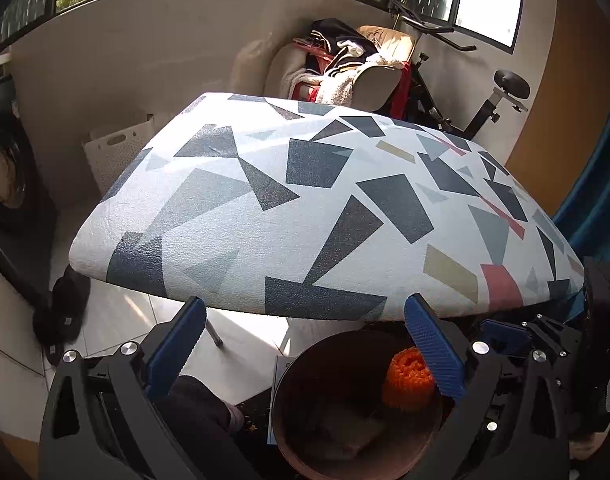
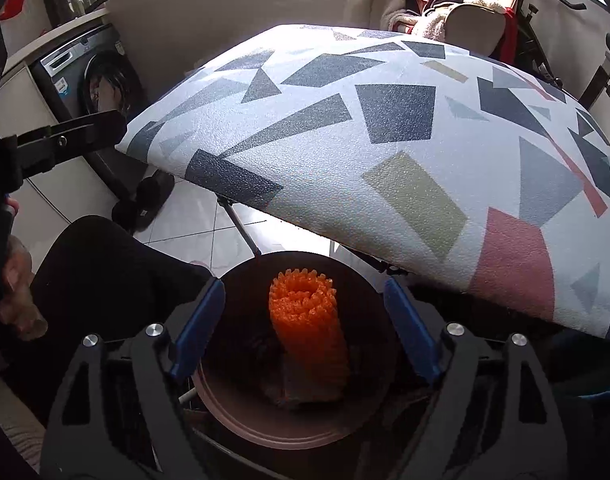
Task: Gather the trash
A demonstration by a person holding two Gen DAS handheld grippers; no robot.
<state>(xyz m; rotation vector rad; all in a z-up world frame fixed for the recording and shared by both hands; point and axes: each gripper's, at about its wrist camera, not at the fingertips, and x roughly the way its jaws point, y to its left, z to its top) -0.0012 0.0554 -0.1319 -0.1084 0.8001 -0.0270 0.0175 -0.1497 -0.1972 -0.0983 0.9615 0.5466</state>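
Observation:
A round brown trash bin (image 2: 233, 412) stands on the floor below the table's near edge; it also shows in the left wrist view (image 1: 289, 432). An orange foam net sleeve (image 2: 307, 332) stands upright inside it, seen too in the left wrist view (image 1: 407, 380). Crumpled paper lies at the bin's bottom. My right gripper (image 2: 305, 324) hangs open over the bin, its jaws either side of the sleeve without touching it. My left gripper (image 1: 305, 344) is open and empty, above the bin's left part.
A table with a geometric-patterned cloth (image 1: 305, 208) fills the middle, its top bare. A washing machine (image 2: 89, 80), a white basket (image 1: 121, 152), black slippers (image 1: 61, 312), a chair heaped with clothes (image 1: 357, 68) and an exercise bike (image 1: 481, 112) stand around.

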